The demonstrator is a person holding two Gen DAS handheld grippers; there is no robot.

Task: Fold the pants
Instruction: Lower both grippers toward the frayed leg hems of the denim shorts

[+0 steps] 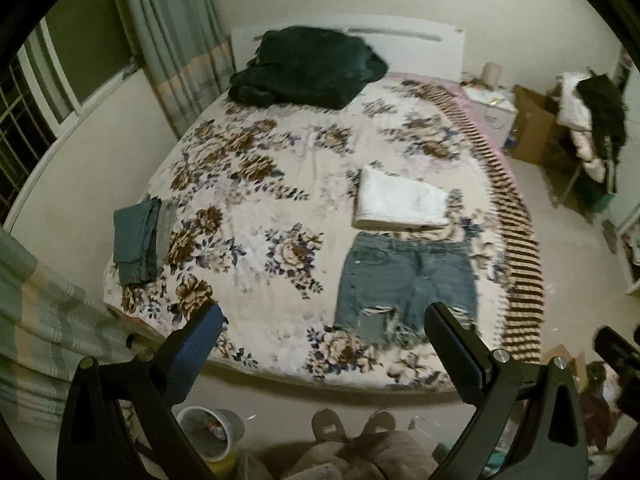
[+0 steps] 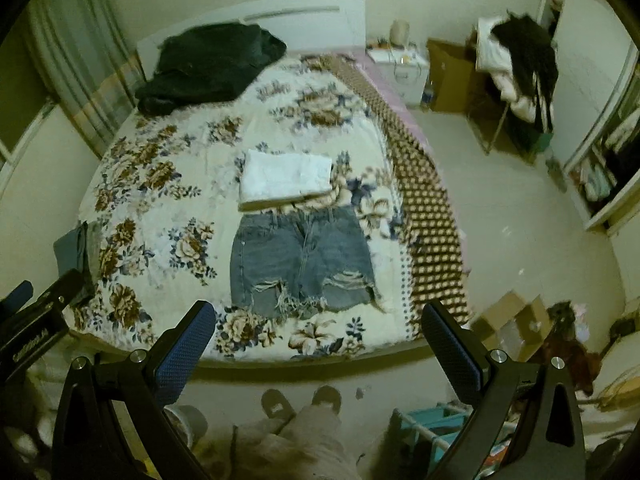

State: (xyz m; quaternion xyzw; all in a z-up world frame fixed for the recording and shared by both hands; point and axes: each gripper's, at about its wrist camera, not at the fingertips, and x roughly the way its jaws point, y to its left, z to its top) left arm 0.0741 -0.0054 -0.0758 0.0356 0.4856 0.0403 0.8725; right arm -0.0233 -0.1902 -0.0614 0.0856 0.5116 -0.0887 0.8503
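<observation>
Evidently nothing's begun: denim shorts (image 2: 302,258) lie flat on the bed (image 2: 160,216), white folded cloth (image 2: 286,178) at their 12 o'clock; left gripper (image 1: 324,344) and right gripper (image 2: 318,338) gape wide, empty, and must descend to the hems.

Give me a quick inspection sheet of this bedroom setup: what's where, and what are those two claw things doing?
Surface: floral bedspread, rumpled.
Job's things: denim shorts spread flat near the foot; folded white garment just beyond; folded blue-grey stack by the far edge.
Clutter: dark blanket at the headboard.
Grippers: left gripper and right gripper, jaws open, empty, above the bed's foot.
Cables: nothing seen.
Surroundings: curtain, cardboard boxes, slippered feet.
</observation>
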